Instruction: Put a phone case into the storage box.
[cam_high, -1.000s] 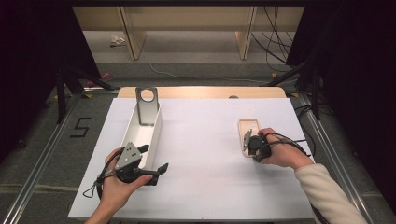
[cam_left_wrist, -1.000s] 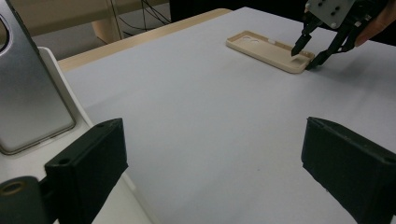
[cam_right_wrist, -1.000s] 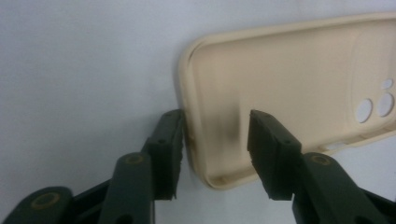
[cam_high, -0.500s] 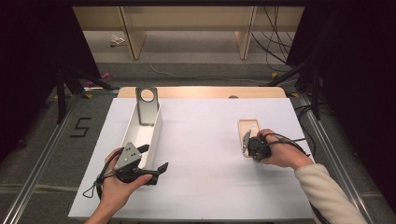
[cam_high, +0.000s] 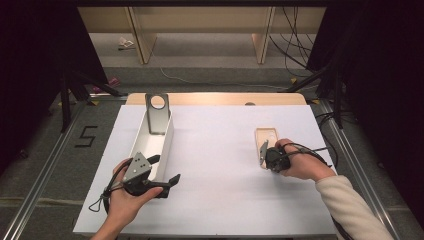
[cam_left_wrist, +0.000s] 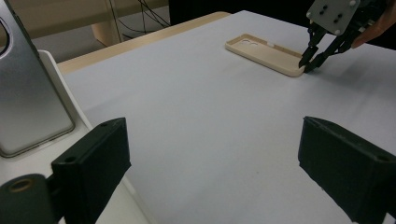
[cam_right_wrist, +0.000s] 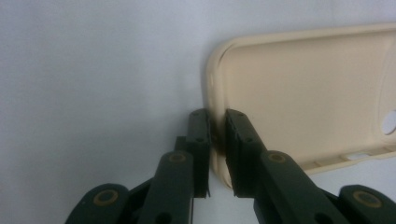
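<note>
A beige phone case (cam_high: 266, 137) lies hollow side up on the right of the white table top (cam_high: 220, 150). My right gripper (cam_high: 262, 155) points down at its near end. Seen from the right gripper (cam_right_wrist: 218, 121), the jaws have just been closing and now pinch the case's (cam_right_wrist: 308, 93) end wall between the pads. My left gripper (cam_high: 166, 168) rests open at the front left with nothing between its jaws. From the left gripper (cam_left_wrist: 210, 168), the case (cam_left_wrist: 266, 53) and the right gripper (cam_left_wrist: 310, 65) appear far off.
A long white tray (cam_high: 168, 140) stands at the left, just beyond my left gripper. A silver phone (cam_high: 157, 115) leans upright at its far end, back side showing; it also appears in the left gripper view (cam_left_wrist: 28, 102). Cables trail from both grippers.
The right gripper's jaws have drawn together on the case's near end. Both hands have kept their place.
</note>
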